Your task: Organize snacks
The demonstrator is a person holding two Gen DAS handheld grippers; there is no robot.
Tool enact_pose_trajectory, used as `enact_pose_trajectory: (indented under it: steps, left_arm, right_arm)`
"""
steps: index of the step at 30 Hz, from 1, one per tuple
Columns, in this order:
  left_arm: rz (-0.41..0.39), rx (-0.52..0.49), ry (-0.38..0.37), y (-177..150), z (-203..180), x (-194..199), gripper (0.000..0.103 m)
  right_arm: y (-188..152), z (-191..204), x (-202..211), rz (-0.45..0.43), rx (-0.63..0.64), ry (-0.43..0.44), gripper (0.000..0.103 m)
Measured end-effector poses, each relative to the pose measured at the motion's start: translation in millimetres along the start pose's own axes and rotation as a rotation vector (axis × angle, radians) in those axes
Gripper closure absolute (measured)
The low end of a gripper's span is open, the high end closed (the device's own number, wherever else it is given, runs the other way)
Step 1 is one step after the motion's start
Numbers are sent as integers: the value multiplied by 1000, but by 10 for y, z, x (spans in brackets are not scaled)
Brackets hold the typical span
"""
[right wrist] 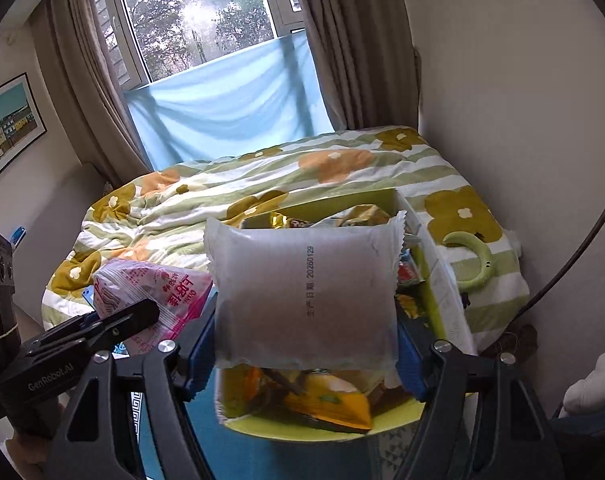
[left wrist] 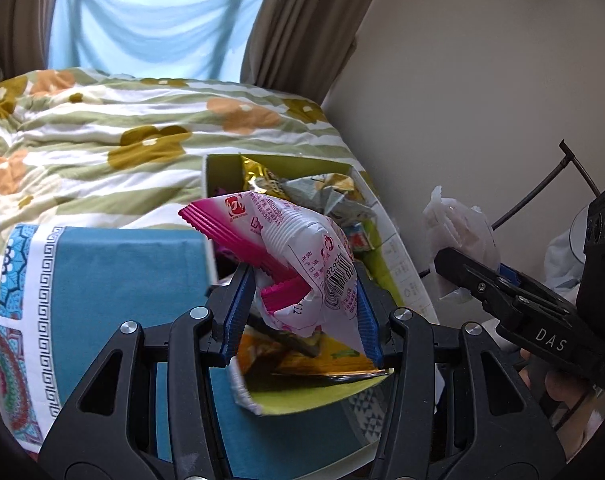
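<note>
The left gripper has its jaws pinched on a pink packet, a crumpled white wrapper with magenta crimped ends and a barcode. The blue pads press the packet from both sides, and it hangs in the air above the box. In the right wrist view the same pink packet shows at the left, clamped in the left gripper.

The right gripper holds a grey pouch, a frosted, puffy bag with a printed date line down its middle. Its jaws stand part way apart, closed against the pouch's two side edges. The pouch is lifted clear over the box. In the left wrist view the right gripper appears at the right edge with the pouch at its tip.

The box is a yellow-green carton, open at the top, full of mixed snack packets. It lies on a blue patterned cloth, near a flowered quilt on the bed. A green ring rests on the quilt just beside the box.
</note>
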State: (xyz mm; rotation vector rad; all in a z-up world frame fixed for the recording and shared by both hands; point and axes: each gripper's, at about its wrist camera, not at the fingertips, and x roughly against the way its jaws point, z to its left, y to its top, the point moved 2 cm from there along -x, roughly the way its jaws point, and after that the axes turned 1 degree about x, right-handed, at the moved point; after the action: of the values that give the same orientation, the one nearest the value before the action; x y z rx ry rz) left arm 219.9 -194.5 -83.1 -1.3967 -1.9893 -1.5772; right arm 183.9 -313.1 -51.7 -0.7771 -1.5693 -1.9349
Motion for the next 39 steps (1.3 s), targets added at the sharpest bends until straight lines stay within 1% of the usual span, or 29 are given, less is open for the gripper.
enact_pose_trajectory:
  steps: [3, 4, 6, 8, 9, 15, 19, 22, 25, 30, 33, 34, 35, 36, 38, 39]
  left_arm:
    - [27, 10, -2, -27, -277, -249, 58]
    - [41, 20, 1, -36, -344, -318, 54]
    - [47, 38, 16, -61, -434, -388, 32]
    - [23, 52, 83, -108, -433, -362, 2]
    - [9, 59, 98, -142, -420, -337, 0]
    - [-6, 81, 191, -326, -200, -152, 0]
    - [-1, 85, 240, -357, -24, -68, 0]
    - [1, 100, 270, -384, 25, -24, 0]
    - [6, 108, 312, -388, 69, 21, 0]
    - [18, 105, 393, -442, 140, 113, 0]
    - [44, 108, 387, -517, 211, 105, 0]
    - [51, 108, 395, -551, 224, 97, 0]
    - [63, 108, 402, -591, 241, 94, 0]
    - [74, 109, 403, -629, 258, 96, 0]
    - [83, 110, 403, -696, 286, 130, 0]
    - [85, 107, 403, -725, 296, 151, 0]
  right_arm:
    - [28, -309, -11, 17, -1, 12, 33]
    - [34, -393, -19, 24, -1, 15, 33]
    - [57, -533, -43, 40, 0, 23, 33]
    - [87, -641, -57, 50, 9, 35, 33]
    - [101, -676, -69, 53, 15, 41, 33]
    - [105, -800, -171, 65, 28, 97, 33]
    - [72, -846, -195, 68, 29, 124, 33]
    - [128, -911, -204, 75, 26, 137, 33]
    - [251, -930, -274, 94, 56, 137, 33]
    - [368, -951, -557, 168, 57, 159, 31]
    - [336, -933, -739, 224, 55, 182, 30]
    - [304, -933, -792, 245, 52, 186, 29]
    - [274, -946, -826, 253, 45, 184, 26]
    - [248, -963, -835, 247, 28, 182, 24]
    - [180, -1016, -804, 226, -16, 184, 12]
    - [155, -1033, -776, 220, -31, 179, 11]
